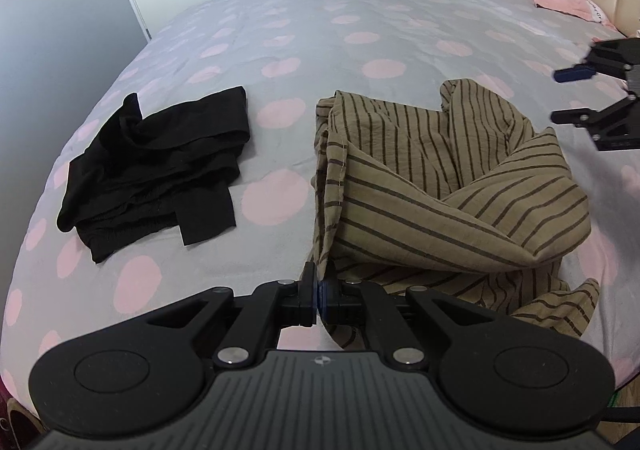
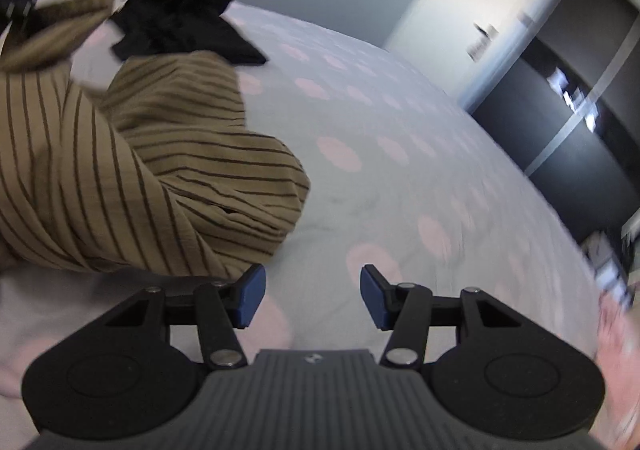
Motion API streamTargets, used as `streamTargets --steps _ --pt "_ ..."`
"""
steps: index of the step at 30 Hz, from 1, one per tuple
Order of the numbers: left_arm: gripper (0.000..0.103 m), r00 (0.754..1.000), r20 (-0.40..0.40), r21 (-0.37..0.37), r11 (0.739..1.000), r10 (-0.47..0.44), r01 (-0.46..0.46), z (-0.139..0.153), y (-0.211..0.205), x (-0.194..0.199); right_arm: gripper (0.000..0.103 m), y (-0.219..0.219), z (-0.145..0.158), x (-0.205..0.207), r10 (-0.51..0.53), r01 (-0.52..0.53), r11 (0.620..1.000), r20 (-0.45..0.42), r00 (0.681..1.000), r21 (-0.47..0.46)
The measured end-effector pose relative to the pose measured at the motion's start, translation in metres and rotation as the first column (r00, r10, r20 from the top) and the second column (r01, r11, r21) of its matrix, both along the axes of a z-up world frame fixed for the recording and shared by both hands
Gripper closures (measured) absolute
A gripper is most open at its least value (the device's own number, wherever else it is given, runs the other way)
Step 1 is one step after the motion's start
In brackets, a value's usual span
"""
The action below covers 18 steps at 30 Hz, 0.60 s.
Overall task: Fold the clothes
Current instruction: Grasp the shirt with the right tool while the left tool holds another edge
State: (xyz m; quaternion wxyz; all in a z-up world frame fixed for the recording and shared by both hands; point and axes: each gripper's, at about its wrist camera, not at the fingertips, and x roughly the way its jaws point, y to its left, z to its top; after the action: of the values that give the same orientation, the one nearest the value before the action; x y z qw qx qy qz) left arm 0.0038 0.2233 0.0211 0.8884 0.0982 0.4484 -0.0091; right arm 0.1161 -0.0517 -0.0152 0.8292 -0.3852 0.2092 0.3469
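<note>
So the left gripper (image 1: 319, 292) is pinched tight on a bunched edge of the tan striped garment (image 1: 432, 178), which sits crumpled on the polka-dot bed (image 1: 320, 30). The right gripper (image 2: 313, 296) hangs over bare sheet just beside it, jaws spread wide, holding nothing. A black garment (image 1: 156, 166) lies rumpled further left, apart from the striped one.
</note>
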Motion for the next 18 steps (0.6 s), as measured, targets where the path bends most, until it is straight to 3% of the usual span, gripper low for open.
streamTargets --steps 3,6,9,10,11,12,15,18 --pt "0.103 1.0 -0.015 0.003 1.0 0.004 -0.004 -0.004 0.003 0.002 0.048 0.017 -0.017 0.002 0.161 -0.151 0.981 0.077 0.984 -0.123" --pt "0.103 1.0 -0.017 -0.006 1.0 0.021 -0.021 -0.004 0.008 0.004 0.05 0.026 -0.03 0.001 0.297 -0.263 0.94 0.142 0.944 -0.22" --pt "0.103 0.999 -0.018 -0.015 0.999 0.034 -0.034 -0.005 0.011 0.005 0.059 0.032 -0.037 -0.002 0.404 -0.35 0.895 0.175 0.898 -0.276" --pt "0.103 0.999 -0.018 -0.015 0.999 0.035 -0.035 -0.004 0.011 0.006 0.068 0.034 -0.04 -0.004 0.429 -0.366 0.88 0.177 0.886 -0.303" --pt "0.103 0.999 -0.017 -0.016 0.999 0.036 -0.036 -0.004 0.011 0.006 0.086 0.035 -0.043 -0.005 0.448 -0.379 0.866 0.173 0.877 -0.326" --pt "0.103 0.999 -0.015 -0.015 0.999 0.037 -0.037 -0.003 0.01 0.006 0.094 0.035 -0.043 -0.006 0.454 -0.383 0.86 0.164 0.876 -0.336" --pt "0.103 0.999 -0.001 -0.014 0.999 0.043 -0.043 0.0 0.011 0.006 0.097 0.035 -0.042 -0.01 0.443 -0.371 0.865 0.165 0.881 -0.339" --pt "0.103 0.998 0.043 -0.02 0.998 0.055 -0.054 0.011 0.01 0.004 0.098 0.03 -0.028 -0.01 0.379 -0.307 0.899 0.201 0.904 -0.312"
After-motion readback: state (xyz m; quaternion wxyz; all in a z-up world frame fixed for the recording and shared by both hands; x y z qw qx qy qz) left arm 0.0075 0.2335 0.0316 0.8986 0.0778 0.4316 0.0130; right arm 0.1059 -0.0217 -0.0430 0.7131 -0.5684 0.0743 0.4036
